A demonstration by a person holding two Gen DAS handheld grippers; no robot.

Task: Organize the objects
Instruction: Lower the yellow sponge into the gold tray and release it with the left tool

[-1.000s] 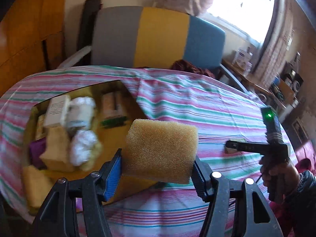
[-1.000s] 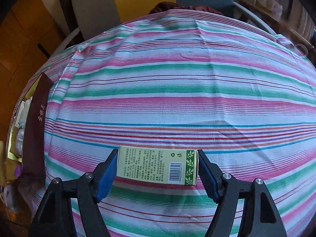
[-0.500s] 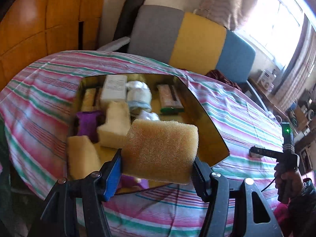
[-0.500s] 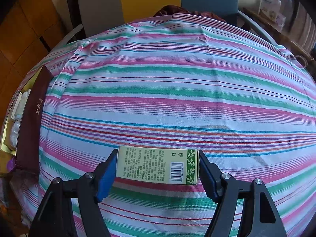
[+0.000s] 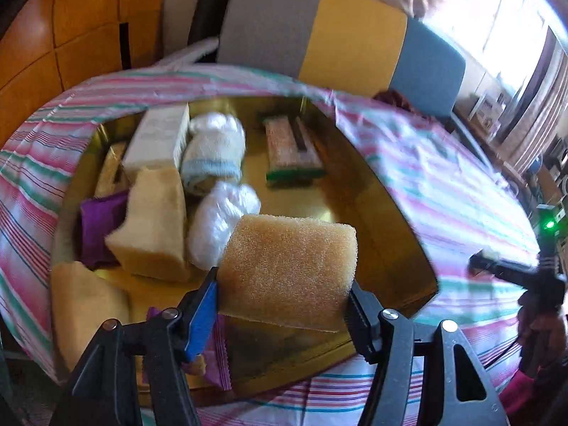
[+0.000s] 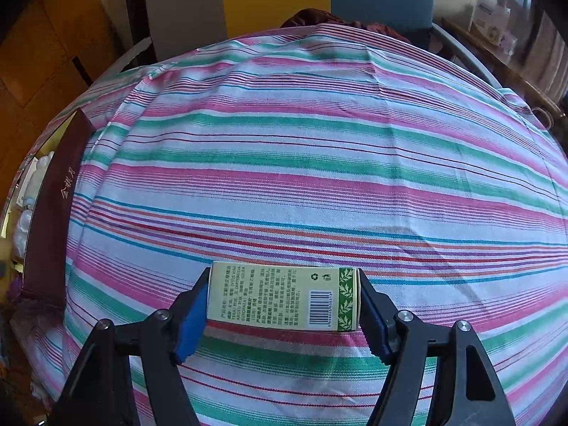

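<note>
My left tongs pinch the coarse yellow sponge block above the gold-lined box; I'd release low over the bare right floor. Right tongs pinch the green-printed carton over the striped counter.

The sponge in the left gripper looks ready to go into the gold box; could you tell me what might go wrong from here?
1. The sponge is squeezed in the left gripper; released, it may spring and bounce rather than settle.
2. The box is crowded on its left: a foam block and a white bag sit close by, so a drop there could land on top of them.
3. The right gripper holds a green carton over the cloth, so it cannot help steady anything.
</note>
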